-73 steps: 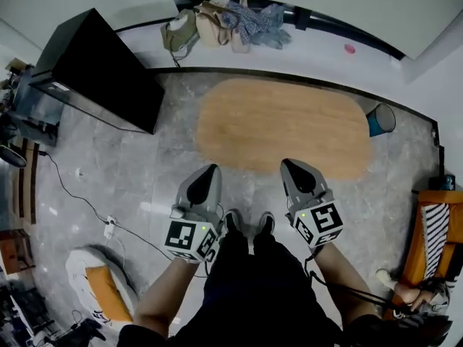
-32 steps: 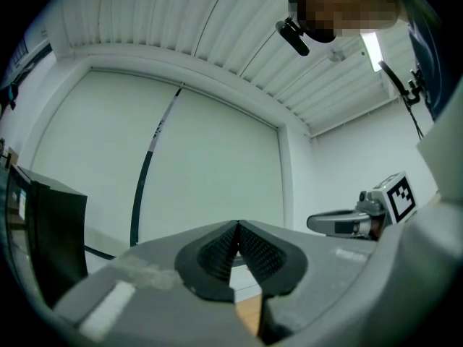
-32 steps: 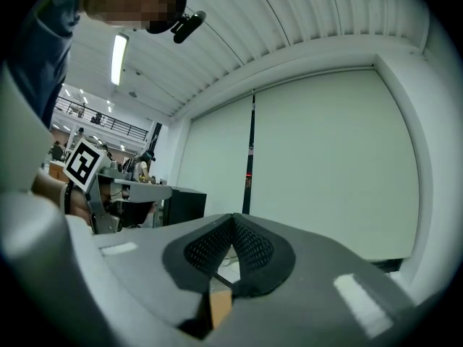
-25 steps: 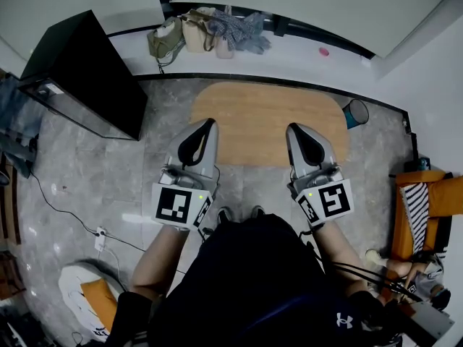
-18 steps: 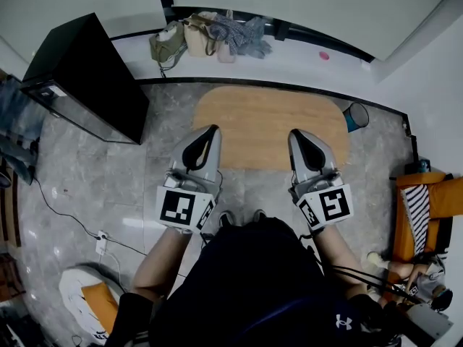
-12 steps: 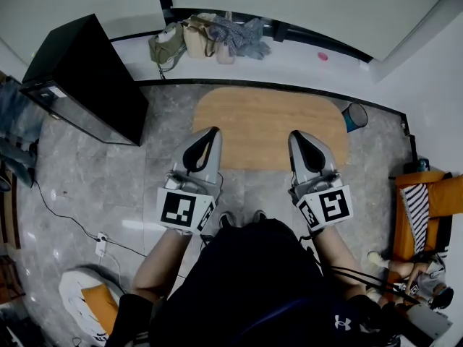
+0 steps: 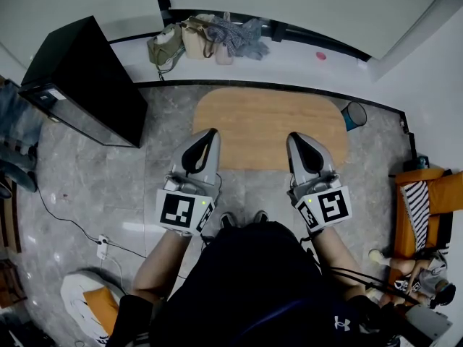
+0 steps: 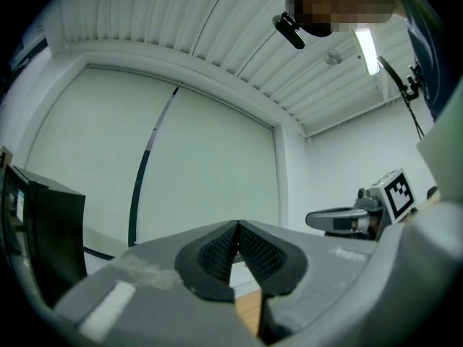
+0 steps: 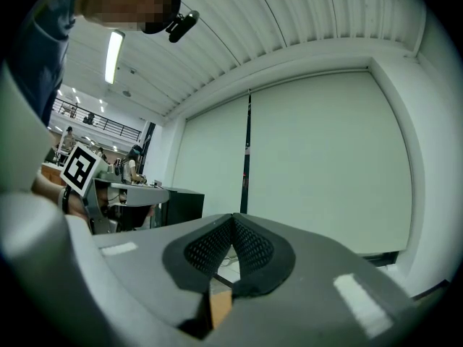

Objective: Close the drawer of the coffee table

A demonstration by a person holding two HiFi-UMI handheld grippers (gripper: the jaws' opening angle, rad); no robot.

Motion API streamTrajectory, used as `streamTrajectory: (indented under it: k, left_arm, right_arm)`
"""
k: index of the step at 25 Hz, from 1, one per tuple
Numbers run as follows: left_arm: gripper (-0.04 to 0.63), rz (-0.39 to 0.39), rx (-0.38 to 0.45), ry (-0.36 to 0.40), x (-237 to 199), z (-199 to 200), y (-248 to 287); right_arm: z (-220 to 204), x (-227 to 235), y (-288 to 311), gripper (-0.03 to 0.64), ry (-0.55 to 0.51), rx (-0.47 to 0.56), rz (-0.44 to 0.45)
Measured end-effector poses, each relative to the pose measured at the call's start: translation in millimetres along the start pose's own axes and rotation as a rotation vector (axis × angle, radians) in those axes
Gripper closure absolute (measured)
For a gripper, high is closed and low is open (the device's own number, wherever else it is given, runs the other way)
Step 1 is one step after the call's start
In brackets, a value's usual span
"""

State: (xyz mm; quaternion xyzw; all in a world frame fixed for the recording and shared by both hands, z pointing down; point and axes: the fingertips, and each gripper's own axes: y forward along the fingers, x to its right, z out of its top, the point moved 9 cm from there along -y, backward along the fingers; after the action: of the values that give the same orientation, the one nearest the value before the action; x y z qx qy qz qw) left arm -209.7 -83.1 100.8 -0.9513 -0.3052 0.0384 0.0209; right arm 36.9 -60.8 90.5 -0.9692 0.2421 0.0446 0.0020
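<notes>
The coffee table (image 7: 268, 118) shows from above as an oval wooden top on the grey stone floor; no drawer is visible in any view. My left gripper (image 7: 210, 133) and right gripper (image 7: 294, 137) are held level, side by side, their tips overlapping the table's near edge in the head view. Both are shut with nothing between the pads. In the left gripper view the left gripper (image 8: 236, 226) has its pads pressed together, with the right gripper (image 8: 346, 218) off to the right. In the right gripper view the right gripper (image 9: 232, 219) is likewise closed and empty.
A black cabinet (image 7: 87, 78) stands at the left. Bags and clothes (image 7: 210, 33) lie on the white ledge by the far wall. A teal bin (image 7: 354, 114) sits at the table's right end, and an orange chair (image 7: 428, 208) further right. A cable with power strip (image 7: 102, 243) runs across the floor at the left.
Since the earliest frame both grippers have come forward over the table's near edge. Over the last second they have stayed almost still, jaws closed throughout.
</notes>
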Motion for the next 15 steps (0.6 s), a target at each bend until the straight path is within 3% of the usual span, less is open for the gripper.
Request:
streamTrajectory:
  k: [15]
  left_arm:
    - [0.594, -0.006, -0.007, 0.004, 0.4, -1.5, 1.6]
  right_arm:
    - [-1.8, 0.8, -0.2, 0.615, 0.006, 0.003, -0.008]
